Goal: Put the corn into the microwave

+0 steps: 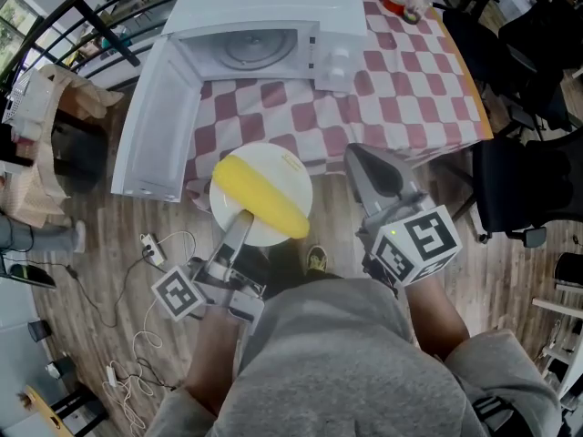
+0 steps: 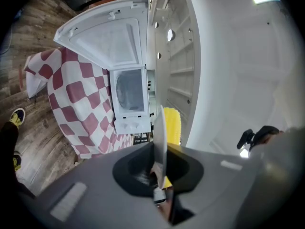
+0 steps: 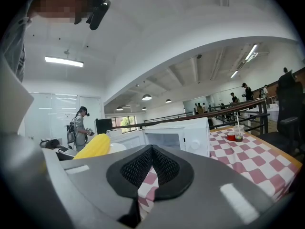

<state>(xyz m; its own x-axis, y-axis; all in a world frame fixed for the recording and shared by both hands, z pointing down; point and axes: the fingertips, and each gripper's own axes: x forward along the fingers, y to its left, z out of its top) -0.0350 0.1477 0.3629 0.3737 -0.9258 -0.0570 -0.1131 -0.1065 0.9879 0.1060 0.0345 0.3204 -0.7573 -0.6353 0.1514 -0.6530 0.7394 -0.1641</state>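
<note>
A yellow corn cob (image 1: 261,197) lies on a white plate (image 1: 284,169), held in the air just before the table's near edge. My left gripper (image 1: 242,218) is shut on the plate's near rim; in the left gripper view the plate (image 2: 161,137) stands edge-on between the jaws with the corn (image 2: 172,125) beyond it. The white microwave (image 1: 264,25) sits on the checkered table (image 1: 410,89), its door (image 1: 162,121) swung open to the left and its chamber (image 1: 246,51) showing. My right gripper (image 1: 362,156) hovers to the right of the plate, shut and holding nothing; its own view shows the corn (image 3: 93,147) and the microwave (image 3: 178,136).
A plastic cup with a straw (image 1: 414,5) and a red item stand at the table's far right. Black chairs (image 1: 519,189) stand right of the table. Cables and a plug (image 1: 150,248) lie on the wooden floor at the left. A person (image 3: 78,128) stands far off.
</note>
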